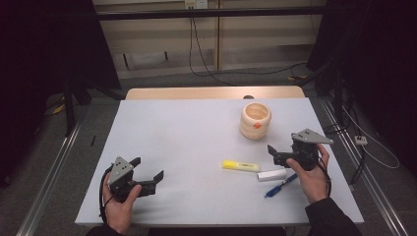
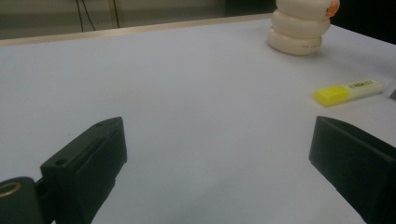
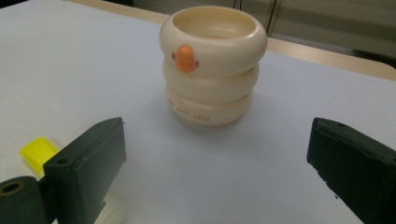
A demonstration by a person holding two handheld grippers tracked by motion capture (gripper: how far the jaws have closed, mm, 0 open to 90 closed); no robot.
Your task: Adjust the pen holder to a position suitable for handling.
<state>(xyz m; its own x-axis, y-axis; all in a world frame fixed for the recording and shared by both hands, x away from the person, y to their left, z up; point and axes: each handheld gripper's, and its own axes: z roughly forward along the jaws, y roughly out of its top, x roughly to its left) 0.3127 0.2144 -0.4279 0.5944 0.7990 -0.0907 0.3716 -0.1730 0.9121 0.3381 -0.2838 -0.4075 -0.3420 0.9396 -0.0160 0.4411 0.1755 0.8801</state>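
Cream holder point(image 1: 255, 120): one; highlighter point(image 1: 240, 166), pen point(image 1: 280, 186): one each. Both grippers' fingers apart.

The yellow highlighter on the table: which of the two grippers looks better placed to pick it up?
Probably the right gripper. In the high view it hangs open just beside the yellow highlighter, while the left gripper, also open, sits farther off across bare table.

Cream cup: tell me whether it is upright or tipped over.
Upright: the cream cup stands on its base on the table, open mouth up.
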